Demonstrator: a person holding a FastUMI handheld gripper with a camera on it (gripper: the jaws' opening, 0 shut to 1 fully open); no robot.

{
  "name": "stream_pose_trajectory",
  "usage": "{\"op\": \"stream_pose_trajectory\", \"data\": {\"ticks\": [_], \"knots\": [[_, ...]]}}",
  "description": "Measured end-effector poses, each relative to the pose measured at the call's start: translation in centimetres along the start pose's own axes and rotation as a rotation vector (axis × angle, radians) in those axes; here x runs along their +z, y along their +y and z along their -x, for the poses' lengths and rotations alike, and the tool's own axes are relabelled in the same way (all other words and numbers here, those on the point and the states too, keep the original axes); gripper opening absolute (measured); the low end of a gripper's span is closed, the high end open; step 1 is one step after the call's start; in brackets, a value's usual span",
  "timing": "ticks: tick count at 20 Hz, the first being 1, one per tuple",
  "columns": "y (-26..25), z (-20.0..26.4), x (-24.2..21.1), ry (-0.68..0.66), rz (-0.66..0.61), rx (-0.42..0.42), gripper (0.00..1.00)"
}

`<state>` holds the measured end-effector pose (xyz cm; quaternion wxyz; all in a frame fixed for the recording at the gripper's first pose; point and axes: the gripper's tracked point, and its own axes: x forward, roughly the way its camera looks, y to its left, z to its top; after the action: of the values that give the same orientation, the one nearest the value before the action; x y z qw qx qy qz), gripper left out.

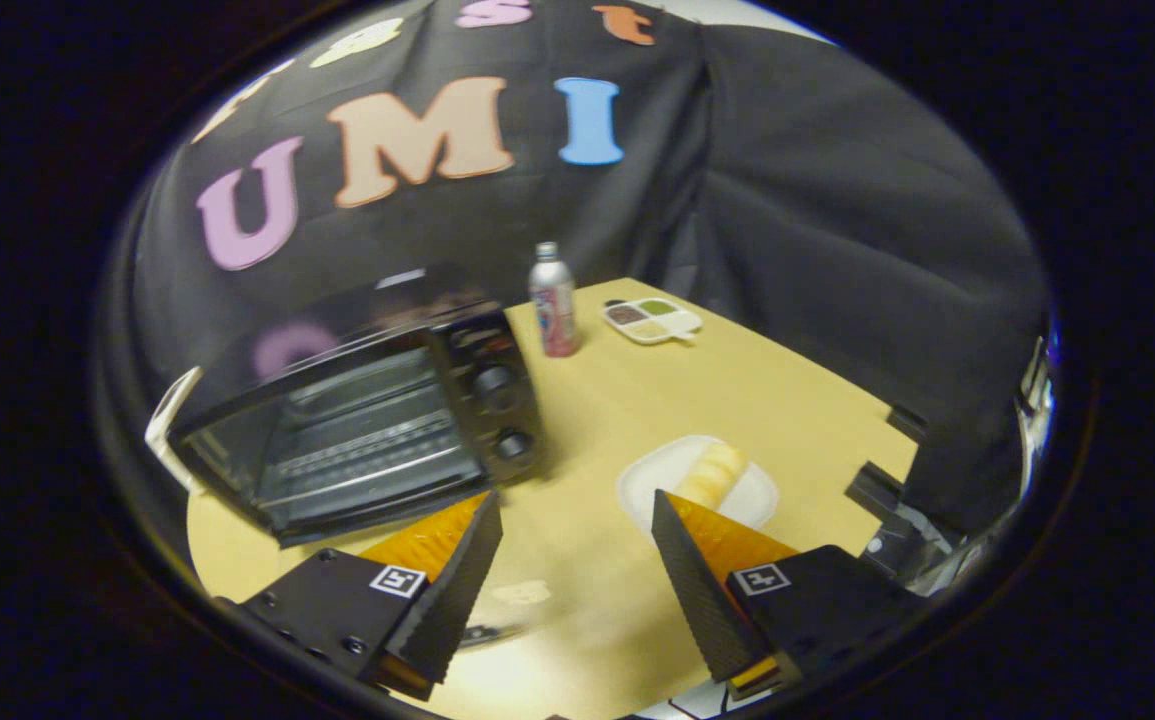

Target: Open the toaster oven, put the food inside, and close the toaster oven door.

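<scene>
The table is filling the middle of the frame, a pale wooden top carrying everything else. At centre left the toaster oven is sitting with its glass door apparently closed, the wire racks showing through it and two knobs stacked on its right panel. It is looking boxy and heavy enough to be staying put under a pull; the place to take hold would be the door's handle along the top edge, though the fisheye bend and the dim light are making that handle hard to pick out.

At lower right of centre a white plate is lying on the table, and on it the food, a pale bread roll, is resting. It is probably light, soft and easily crushed, so a gentle pinch across its narrow sides is looking wisest.

The gripper is hovering at the bottom of the frame, its fingers spread wide and holding nothing, the right finger's tip overlapping the plate's near rim.

Toward the upper centre a bottle is standing upright, and just right of it a small divided dish is lying flat.
</scene>
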<state>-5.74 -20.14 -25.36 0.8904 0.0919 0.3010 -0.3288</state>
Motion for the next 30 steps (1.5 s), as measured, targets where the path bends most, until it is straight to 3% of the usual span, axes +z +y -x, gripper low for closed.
{"op": "stream_pose_trajectory", "data": {"ticks": [3,9,13,19,23,27,30], "knots": [[-3.5,-4.1,0.2,0.036,-0.07,-0.13,0.95],[-7.3,-9.4,-2.3,0.161,-0.174,-0.272,0.96],[-8.3,-11.2,-4.6,0.243,-0.202,-0.308,0.96],[-8.5,-12.1,-6.2,0.279,-0.221,-0.294,0.96],[-8.2,-12.6,-6.0,0.293,-0.183,-0.294,0.75],[-8.3,-12.2,-5.8,0.313,-0.232,-0.289,0.54],[-7.1,-11.3,-4.2,0.253,-0.282,-0.229,0.47]]}}
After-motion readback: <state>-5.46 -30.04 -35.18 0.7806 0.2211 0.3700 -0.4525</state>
